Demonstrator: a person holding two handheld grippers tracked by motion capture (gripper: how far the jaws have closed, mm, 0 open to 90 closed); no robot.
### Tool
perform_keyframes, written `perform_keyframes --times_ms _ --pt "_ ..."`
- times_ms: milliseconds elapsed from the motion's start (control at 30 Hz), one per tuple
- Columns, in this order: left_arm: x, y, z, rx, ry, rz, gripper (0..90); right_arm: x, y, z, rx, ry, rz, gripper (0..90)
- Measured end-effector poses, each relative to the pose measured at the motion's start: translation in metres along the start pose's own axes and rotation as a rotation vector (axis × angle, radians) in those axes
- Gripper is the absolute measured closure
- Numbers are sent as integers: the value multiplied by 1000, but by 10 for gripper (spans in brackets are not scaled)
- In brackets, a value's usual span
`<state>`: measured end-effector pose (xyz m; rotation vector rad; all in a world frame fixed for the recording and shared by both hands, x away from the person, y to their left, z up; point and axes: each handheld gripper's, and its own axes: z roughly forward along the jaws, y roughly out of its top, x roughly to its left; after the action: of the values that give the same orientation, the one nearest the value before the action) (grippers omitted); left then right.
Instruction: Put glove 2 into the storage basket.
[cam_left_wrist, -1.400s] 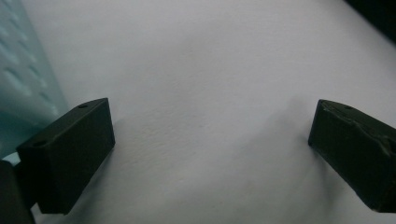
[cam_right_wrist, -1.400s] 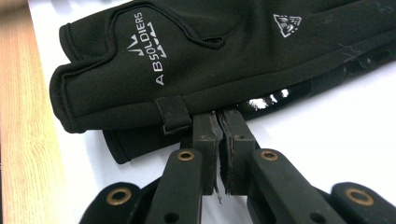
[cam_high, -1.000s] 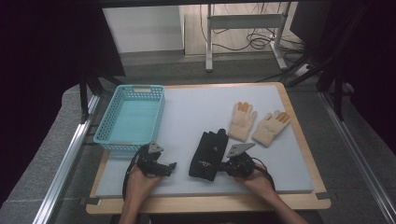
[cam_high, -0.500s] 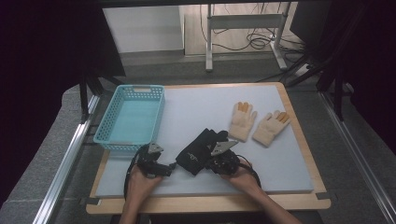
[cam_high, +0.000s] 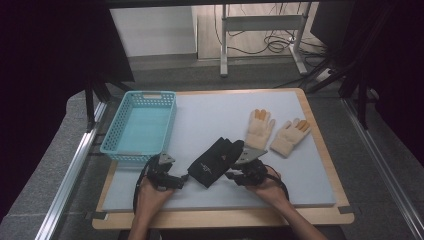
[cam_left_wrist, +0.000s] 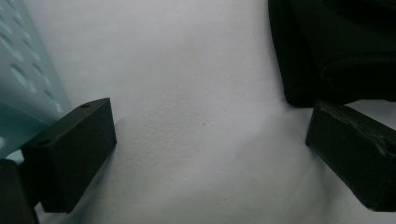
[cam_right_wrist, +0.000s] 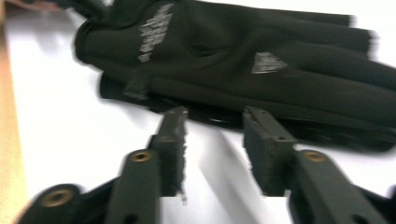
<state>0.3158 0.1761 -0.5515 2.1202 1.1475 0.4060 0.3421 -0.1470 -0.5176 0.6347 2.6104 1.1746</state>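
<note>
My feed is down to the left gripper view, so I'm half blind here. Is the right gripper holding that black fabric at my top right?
Observer: No. The right gripper has just been opening its fingers and nothing is between them; the black gloves lie on the mat just beyond the tips.
Operator: Is anything inside the basket at my left?
Observer: The blue basket looks empty from the high view.
Operator: Anything else on the table?
Observer: Two beige gloves with orange fingertips, one beside the other, lie flat on the far right of the mat.
</note>
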Motion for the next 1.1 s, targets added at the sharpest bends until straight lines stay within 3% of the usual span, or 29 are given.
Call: perform_keyframes --times_ms 167,367,600,733,933,1100 --pt "0 0 0 0 0 0 20 -16 -7 -19 -12 -57 47 366" --pt "0 0 0 0 1 0 20 -32 -23 -35 7 -128 78 274" --pt "0 0 0 -1 1 0 20 -51 -45 -52 19 -202 123 237" --pt "0 0 0 -1 0 0 20 -58 -54 -56 26 -218 145 232" --pt "0 0 0 -1 0 0 20 -60 -63 -53 54 -247 133 218" --pt "0 0 0 -1 0 0 20 -64 -65 -53 42 -231 155 214"
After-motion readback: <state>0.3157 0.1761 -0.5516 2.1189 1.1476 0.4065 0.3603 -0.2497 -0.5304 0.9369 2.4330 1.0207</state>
